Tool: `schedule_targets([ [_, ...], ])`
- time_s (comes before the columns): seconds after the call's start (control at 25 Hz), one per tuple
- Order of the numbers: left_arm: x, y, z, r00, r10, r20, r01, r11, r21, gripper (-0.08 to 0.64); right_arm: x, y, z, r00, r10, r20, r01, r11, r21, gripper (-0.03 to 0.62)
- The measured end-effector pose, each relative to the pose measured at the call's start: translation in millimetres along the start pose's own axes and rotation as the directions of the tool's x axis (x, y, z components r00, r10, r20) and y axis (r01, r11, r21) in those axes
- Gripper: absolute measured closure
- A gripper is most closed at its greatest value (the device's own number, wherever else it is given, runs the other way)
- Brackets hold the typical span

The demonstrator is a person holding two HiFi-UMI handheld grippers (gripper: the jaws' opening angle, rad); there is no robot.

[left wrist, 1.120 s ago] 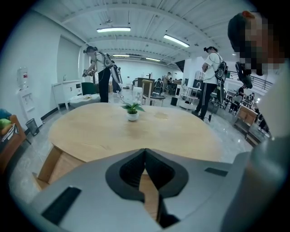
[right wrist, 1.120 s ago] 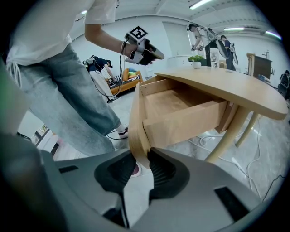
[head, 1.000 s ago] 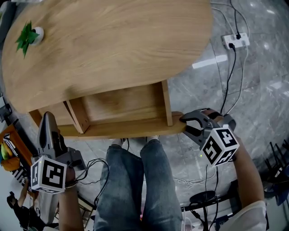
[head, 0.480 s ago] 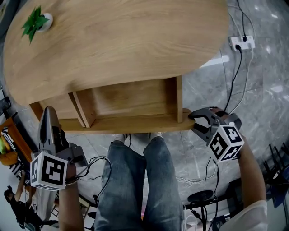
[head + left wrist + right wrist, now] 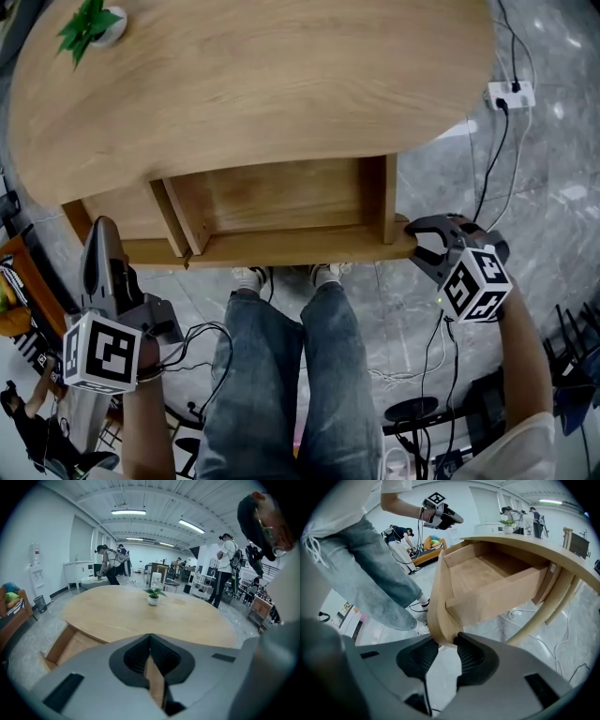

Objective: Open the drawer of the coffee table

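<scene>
This is a large open-plan lab or workshop hall. It has a bare white beamed ceiling with strip lights, white walls, and a polished grey stone floor carrying a power strip and loose cables. Further back, several people stand working at tables. What looks like a water dispenser stands by the left wall. An oval wooden coffee table with a potted plant sits amid this.

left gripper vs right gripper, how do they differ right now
The grey left gripper has its jaws shut with nothing between them; the grey right gripper has its jaws parted and clamped on the end of the light wooden drawer front. The left gripper points out over the round wooden tabletop; the right gripper sits at the open drawer's corner. Both are grey, hand-held two-jaw tools.
</scene>
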State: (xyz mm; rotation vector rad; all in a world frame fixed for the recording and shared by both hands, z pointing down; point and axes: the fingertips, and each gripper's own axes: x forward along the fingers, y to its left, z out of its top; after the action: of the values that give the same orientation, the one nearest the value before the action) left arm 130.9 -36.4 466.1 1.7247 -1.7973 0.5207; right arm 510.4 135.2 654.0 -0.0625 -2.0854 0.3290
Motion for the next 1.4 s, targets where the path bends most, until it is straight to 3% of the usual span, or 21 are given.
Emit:
schedule_targets([
  [0.48,-4.7,-3.7,-8.8,1.0,0.001,-0.003,-0.001,1.0,-0.015,0.566,1.1,-1.5,-5.5,1.0,-0.029,0.009,0.028,0.996,0.088,0.459],
  [1.08,-25.6,10.4,22.7,0.999,-0.021,0.032,0.022,0.999,-0.038,0.565,-19.6,2.3,0.3,0.992,-0.104,-0.071,0.117,0.967,0.226,0.453],
  [1.2,-32.2,22.2,44.1,0.997,-0.055,0.057,0.057,0.998,-0.037,0.565,-39.6,3.3,26.4,0.984,-0.176,-0.027,0.176,0.939,0.294,0.463],
  [1.28,-39.3,30.0,64.2,0.994,-0.08,0.075,0.081,0.997,-0.01,0.565,-59.4,3.6,55.4,0.966,-0.258,0.033,0.228,0.901,0.369,0.471],
  [1.4,-57.7,46.2,110.1,0.987,-0.094,0.128,0.09,0.995,0.038,0.565,-102.9,-5.6,112.6,0.893,-0.431,0.131,0.304,0.79,0.532,0.503],
])
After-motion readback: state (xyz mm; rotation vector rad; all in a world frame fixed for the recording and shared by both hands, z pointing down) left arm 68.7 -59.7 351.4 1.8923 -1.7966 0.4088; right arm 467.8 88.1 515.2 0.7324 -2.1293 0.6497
